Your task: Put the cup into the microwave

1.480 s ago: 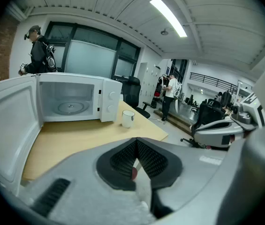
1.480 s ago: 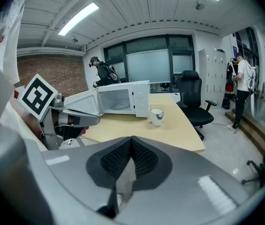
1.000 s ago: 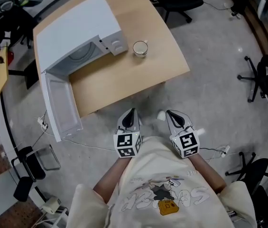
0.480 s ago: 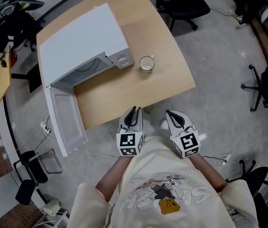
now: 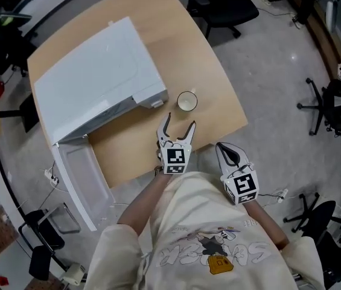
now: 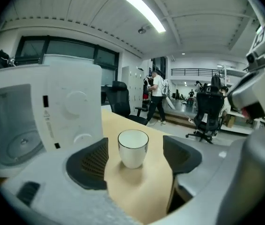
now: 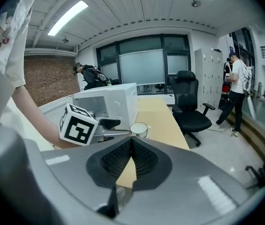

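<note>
A white cup (image 5: 187, 101) stands upright on the wooden table (image 5: 215, 71), just right of the white microwave (image 5: 95, 80), whose door (image 5: 81, 180) hangs open toward me. My left gripper (image 5: 179, 122) is over the table's near edge, pointing at the cup; its jaws are opening and nothing is between them. In the left gripper view the cup (image 6: 132, 148) stands a short way beyond the fingertips (image 6: 89, 163), untouched. My right gripper (image 5: 227, 151) hangs shut and empty off the table's edge, over the floor. In the right gripper view the cup (image 7: 139, 129) shows past the left gripper (image 7: 105, 124).
Black office chairs (image 5: 221, 2) stand beyond the table and at the right (image 5: 327, 104). A cable (image 5: 273, 194) runs over the grey floor near my right side. People stand far off in the left gripper view (image 6: 157, 95).
My left gripper has moved forward from my body to the table's edge near the cup, and its jaws have opened. The right gripper has shifted slightly forward and stayed shut.
</note>
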`<state>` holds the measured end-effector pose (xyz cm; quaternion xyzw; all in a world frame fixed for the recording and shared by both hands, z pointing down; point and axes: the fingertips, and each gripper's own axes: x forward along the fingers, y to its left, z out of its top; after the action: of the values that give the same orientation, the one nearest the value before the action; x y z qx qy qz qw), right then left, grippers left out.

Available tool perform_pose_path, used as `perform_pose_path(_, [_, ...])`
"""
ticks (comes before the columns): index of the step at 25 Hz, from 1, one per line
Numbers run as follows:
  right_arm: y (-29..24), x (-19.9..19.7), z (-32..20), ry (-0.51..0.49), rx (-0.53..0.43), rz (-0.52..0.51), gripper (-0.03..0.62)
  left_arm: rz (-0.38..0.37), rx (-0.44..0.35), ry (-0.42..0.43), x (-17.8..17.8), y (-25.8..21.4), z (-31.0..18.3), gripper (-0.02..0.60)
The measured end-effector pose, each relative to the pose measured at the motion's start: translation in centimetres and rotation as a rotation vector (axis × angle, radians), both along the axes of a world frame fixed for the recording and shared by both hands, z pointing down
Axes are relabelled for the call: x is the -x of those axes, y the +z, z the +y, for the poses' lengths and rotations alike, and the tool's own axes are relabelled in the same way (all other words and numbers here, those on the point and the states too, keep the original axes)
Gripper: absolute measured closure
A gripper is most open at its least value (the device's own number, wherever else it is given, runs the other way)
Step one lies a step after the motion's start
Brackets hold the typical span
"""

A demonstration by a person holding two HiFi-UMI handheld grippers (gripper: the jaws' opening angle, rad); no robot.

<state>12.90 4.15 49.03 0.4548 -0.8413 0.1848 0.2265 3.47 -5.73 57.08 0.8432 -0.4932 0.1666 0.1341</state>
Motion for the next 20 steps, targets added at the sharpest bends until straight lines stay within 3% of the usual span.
perform_pose_path(5, [-0.5,-3.4,-1.3,0.057,0.012,0.035,0.588,-0.086,0.048,0.023,-2.3,5.8,-5.0,0.118])
perform_pose_path(11, [0.0,-5.1,-2.3,0.059,0.037,0.055,0.588,-0.072,0.064,0.03,-4.5,6.3,-8.1,0.179])
perform_pose_path(15, [0.2,-4.8,-2.8,0.01,0.047,0.046,0.588,-0.028,0.126,0.011,-4.5,6.1,-7.6,0.18])
perform_pose_path(20, [0.3,-3.7,-3.7,-0.101,0.038,0.022,0.588,-0.021,0.114,-0.012,-3.2,3.8,-4.2,0.179])
